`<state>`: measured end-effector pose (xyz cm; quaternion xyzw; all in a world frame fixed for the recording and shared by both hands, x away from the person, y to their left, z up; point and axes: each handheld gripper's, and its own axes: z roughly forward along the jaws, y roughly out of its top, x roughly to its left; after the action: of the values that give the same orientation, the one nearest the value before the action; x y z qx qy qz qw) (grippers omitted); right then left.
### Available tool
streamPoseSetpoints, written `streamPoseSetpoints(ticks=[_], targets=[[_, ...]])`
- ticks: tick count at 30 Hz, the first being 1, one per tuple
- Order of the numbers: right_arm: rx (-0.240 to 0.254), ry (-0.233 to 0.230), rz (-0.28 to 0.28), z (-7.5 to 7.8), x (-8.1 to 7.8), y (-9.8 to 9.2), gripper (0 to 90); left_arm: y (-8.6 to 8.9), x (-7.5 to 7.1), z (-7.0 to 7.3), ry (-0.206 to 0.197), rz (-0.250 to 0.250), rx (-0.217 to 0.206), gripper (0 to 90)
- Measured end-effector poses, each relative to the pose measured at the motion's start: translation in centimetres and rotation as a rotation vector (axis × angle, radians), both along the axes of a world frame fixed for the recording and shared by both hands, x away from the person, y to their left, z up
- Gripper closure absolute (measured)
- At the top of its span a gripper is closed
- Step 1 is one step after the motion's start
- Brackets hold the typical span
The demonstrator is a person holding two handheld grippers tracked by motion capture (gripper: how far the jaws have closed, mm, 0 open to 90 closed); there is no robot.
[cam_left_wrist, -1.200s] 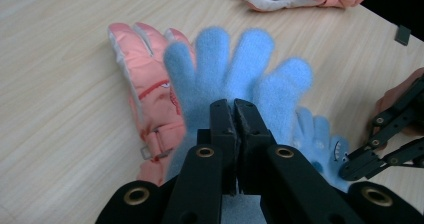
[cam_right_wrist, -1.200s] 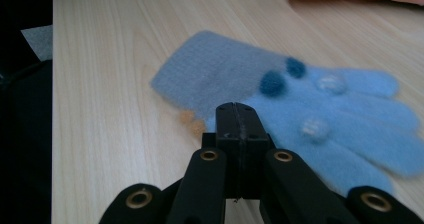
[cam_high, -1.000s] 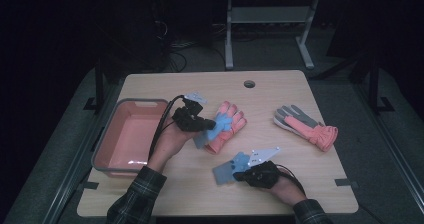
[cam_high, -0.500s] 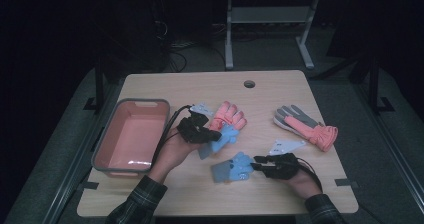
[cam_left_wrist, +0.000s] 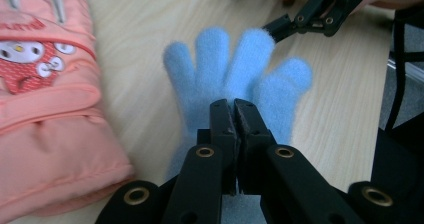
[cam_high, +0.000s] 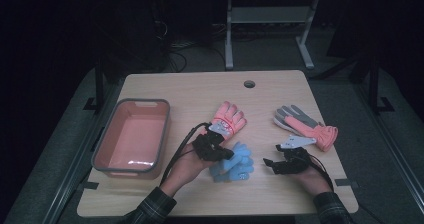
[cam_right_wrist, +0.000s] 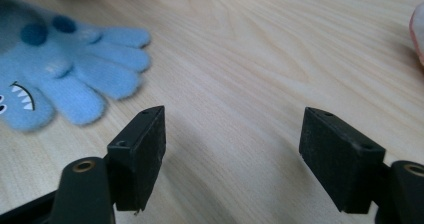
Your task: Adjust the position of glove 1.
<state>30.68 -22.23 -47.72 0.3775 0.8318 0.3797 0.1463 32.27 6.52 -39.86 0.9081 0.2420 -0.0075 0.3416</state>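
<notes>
high view: left gripper (cam_high: 227,153) is pinching the blue fuzzy glove (cam_high: 235,163) at lower centre | left gripper view: jaws are clamping its cuff | right gripper view: right gripper (cam_right_wrist: 232,141) has just been opening, nothing between its jaws, glove lying upper left

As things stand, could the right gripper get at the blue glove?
Probably yes: the right gripper has open jaws, nothing between them, and bare table separates it from the blue glove, though the left gripper is shut on it.
</notes>
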Motion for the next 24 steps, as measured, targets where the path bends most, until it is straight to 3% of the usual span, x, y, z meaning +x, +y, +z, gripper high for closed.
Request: streamPoseSetpoints(ticks=[12, 19, 24], targets=[[-0.012, 0.011, 0.000, -0.3, 0.1, 0.2, 23.9, -2.0, -0.7, -1.9, 0.007, 0.018, 0.051, 87.7], [-0.007, 0.012, 0.001, -0.4, 0.1, 0.2, 22.5, -2.7, -0.7, -3.0, 0.002, -0.001, 0.090, 87.1], [-0.012, 0.012, 0.013, -0.4, 0.1, 0.3, 19.8, -2.7, -0.7, -3.4, 0.000, -0.005, 0.089, 77.8]])
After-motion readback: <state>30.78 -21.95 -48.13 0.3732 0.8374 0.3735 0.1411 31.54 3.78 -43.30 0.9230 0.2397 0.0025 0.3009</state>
